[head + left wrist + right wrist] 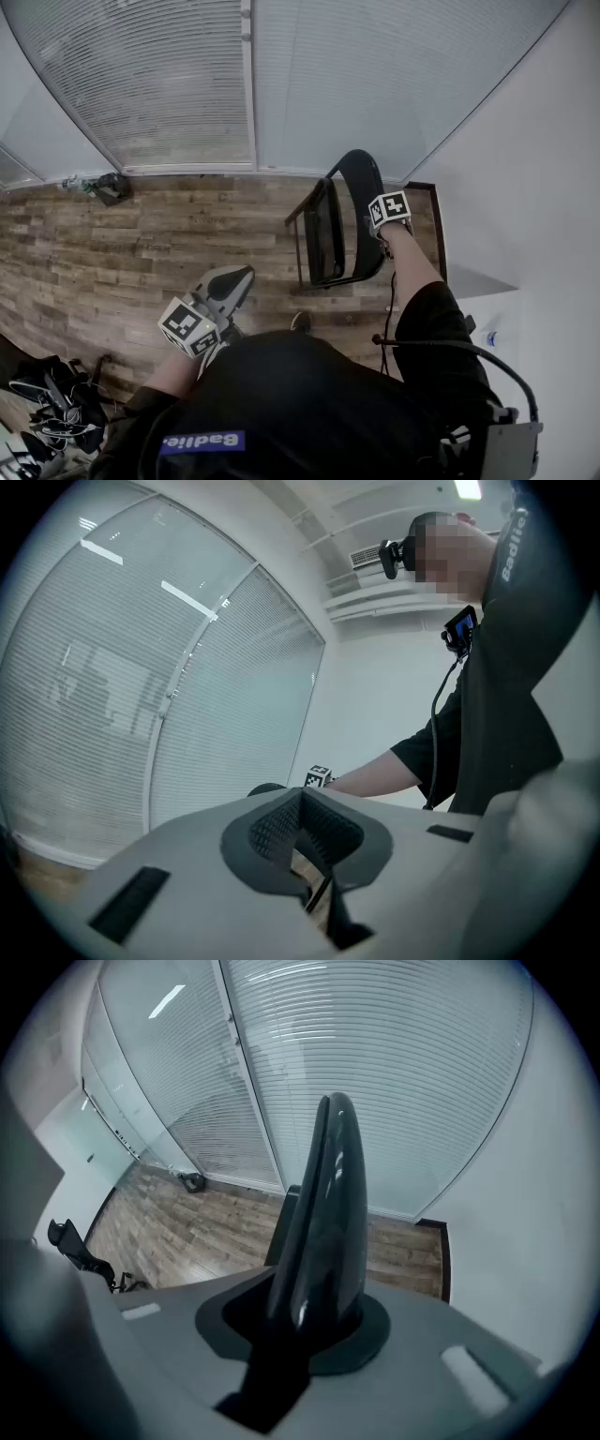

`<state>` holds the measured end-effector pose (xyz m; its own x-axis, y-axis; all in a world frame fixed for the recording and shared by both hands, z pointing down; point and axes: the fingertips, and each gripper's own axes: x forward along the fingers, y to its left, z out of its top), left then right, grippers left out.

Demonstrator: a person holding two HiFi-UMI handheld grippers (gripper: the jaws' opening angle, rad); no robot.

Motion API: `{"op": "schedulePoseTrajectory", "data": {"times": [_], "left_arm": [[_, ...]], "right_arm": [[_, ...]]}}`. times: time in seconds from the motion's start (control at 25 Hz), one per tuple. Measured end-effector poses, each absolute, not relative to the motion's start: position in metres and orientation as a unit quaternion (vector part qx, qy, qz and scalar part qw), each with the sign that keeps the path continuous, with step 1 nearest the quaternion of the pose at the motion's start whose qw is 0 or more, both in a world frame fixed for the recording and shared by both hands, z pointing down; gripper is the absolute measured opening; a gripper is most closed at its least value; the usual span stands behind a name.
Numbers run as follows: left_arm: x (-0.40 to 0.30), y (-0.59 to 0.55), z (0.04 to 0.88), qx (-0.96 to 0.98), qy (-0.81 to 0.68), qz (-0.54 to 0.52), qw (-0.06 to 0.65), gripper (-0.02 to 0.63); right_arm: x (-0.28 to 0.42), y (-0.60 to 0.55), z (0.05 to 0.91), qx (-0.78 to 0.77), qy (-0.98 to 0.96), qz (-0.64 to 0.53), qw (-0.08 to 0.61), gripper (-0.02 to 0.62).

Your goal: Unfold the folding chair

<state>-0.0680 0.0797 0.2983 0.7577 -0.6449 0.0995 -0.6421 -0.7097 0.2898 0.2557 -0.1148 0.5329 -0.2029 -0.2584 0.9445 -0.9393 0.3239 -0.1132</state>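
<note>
Wood-plank floor [141,253] below window blinds [169,75]. Right gripper [314,1321] clamps the black folding chair [328,234] at its backrest top; in the head view its marker cube [390,208] hides the contact. Left gripper [302,850] closed, empty.

The glossy black folding chair [328,234] shows pale reflections along its curved back. Under it, the wood-plank floor [141,244] is a patchwork of brown, tan and grey grained boards. On the far side, the white slatted blinds [169,75] carry fine horizontal stripes. The smooth wall [525,169] on the right is plain white, edged by a dark brown skirting strip [442,234]. The left gripper [300,822] and right gripper [314,1312] are light grey with dark pads. Each of the 2 bears a white cube [389,208] patterned with black square markers. Nearest, the person's black shirt [309,403] has a blue label [202,441] with white letters.
</note>
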Motion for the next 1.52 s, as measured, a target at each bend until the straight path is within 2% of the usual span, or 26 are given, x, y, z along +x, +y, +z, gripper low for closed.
{"op": "schedulePoseTrajectory", "data": {"times": [0.68, 1.52], "left_arm": [[-0.064, 0.082, 0.309, 0.924, -0.345, -0.001, 0.165, 0.005], [-0.018, 0.056, 0.339, 0.911, -0.365, 0.001, 0.192, 0.005]], "right_arm": [[0.257, -0.121, 0.533, 0.440, -0.684, 0.376, 0.444, 0.083], [0.265, -0.111, 0.531, 0.437, -0.690, 0.376, 0.438, 0.084]]}}
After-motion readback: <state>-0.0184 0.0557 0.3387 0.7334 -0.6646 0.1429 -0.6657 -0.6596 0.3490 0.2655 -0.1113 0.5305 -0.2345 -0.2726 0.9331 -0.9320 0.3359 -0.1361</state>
